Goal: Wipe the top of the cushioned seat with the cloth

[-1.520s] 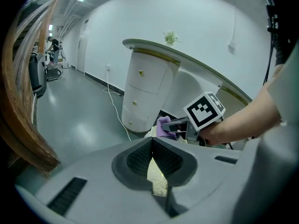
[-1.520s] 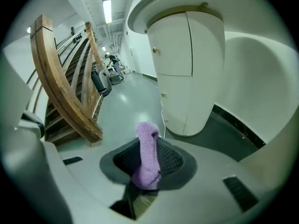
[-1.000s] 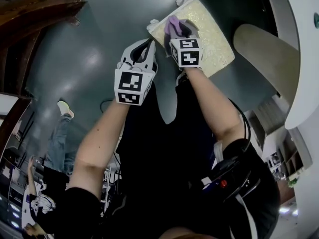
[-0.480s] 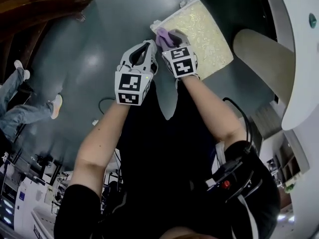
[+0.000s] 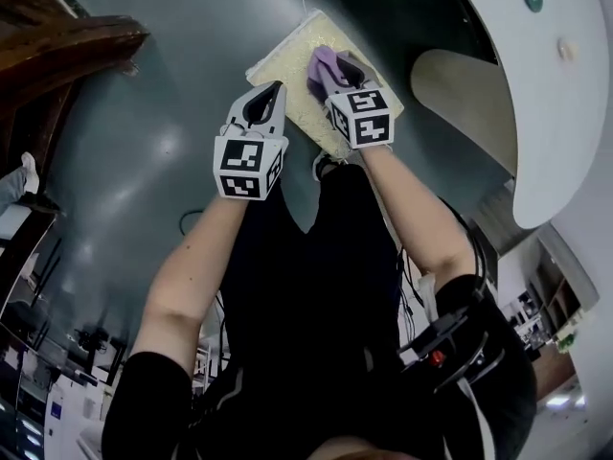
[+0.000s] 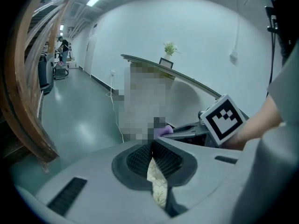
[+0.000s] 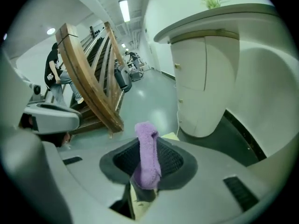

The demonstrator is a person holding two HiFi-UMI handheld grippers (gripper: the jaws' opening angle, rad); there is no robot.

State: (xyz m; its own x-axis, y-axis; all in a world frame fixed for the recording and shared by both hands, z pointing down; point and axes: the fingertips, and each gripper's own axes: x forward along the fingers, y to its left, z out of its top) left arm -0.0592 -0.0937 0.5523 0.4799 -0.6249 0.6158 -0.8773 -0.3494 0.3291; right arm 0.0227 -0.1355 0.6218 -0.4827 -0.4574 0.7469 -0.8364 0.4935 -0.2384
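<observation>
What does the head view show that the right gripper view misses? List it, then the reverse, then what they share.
Only the head view: the cushioned seat with its patterned top nearly whole, and the wearer's arms behind the left gripper and right gripper.
Only the right gripper view: a ceiling light over a corridor, and a standing person in a black shirt.
Both: the purple cloth shut in the right gripper, the white counter, and the wooden frame.
</observation>
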